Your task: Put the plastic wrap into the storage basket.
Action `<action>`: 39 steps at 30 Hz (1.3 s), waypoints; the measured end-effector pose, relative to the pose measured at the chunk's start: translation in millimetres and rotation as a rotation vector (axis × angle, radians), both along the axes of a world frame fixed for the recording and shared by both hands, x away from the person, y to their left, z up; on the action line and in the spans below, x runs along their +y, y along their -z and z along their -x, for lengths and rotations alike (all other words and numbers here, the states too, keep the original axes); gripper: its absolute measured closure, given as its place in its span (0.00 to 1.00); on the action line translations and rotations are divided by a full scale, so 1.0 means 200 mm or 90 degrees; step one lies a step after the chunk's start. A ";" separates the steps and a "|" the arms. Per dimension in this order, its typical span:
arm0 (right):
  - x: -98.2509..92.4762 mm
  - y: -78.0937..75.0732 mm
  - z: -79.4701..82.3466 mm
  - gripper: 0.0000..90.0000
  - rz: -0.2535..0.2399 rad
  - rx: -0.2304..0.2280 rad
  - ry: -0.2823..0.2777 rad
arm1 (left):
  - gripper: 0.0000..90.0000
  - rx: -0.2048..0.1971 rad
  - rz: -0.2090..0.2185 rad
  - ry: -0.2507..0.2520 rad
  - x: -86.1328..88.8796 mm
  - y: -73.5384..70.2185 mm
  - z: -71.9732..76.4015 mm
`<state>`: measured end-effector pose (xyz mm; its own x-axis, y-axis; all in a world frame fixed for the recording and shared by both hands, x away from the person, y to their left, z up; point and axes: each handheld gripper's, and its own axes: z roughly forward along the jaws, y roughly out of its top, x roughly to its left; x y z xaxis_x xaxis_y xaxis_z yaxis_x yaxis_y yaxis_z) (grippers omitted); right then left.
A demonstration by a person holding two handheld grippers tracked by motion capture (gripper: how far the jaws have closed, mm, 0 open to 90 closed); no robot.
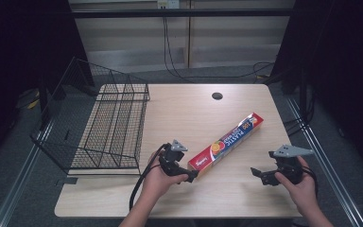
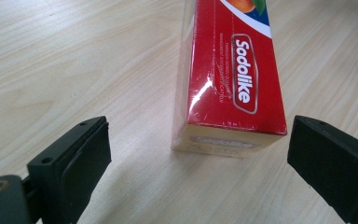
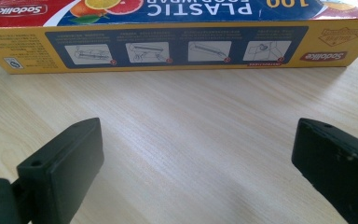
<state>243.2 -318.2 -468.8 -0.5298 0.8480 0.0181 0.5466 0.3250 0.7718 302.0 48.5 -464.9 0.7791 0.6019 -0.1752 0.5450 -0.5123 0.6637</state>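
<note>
Red plastic-wrap box point(image 1: 227, 140) flat, diagonal on table point(image 1: 179, 118).

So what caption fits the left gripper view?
Open tool lined up at the end of a red plastic-wrap box on the table.

My high view looks down and forward over the whole table point(image 1: 179, 198); both gripper views sit low and close, sharing the plastic-wrap box point(image 1: 227, 141)
</note>
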 end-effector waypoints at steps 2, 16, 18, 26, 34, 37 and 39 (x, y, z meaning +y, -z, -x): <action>0.00 0.00 0.00 0.02 0.000 -0.001 -0.002 | 0.06 0.003 -0.002 -0.001 0.00 0.00 0.00; -0.01 -0.01 0.00 0.02 -0.007 0.003 0.002 | 0.06 0.016 0.016 0.001 -0.01 -0.06 -0.03; -0.01 0.00 0.00 0.02 -0.007 0.004 0.003 | 0.06 0.015 0.017 0.001 -0.01 -0.06 -0.03; -0.01 0.00 0.01 0.02 -0.009 0.004 0.005 | 0.05 0.031 0.017 0.014 -0.10 -0.11 -0.11; -0.01 0.00 0.01 0.02 -0.006 0.003 0.003 | 0.02 0.050 0.020 0.025 -0.18 -0.15 -0.18; -0.01 0.00 0.01 0.02 -0.010 0.006 0.003 | 0.01 0.061 0.022 0.030 -0.19 -0.15 -0.21; -0.02 0.00 0.01 0.02 -0.009 0.001 0.007 | 0.01 0.065 0.015 0.020 -0.20 -0.15 -0.22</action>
<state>241.5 -321.3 -468.0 -0.5207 0.8531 0.0314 0.5515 0.3081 0.7752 345.7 8.1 -434.9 0.7751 0.5722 -0.2680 0.5941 -0.5153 0.6177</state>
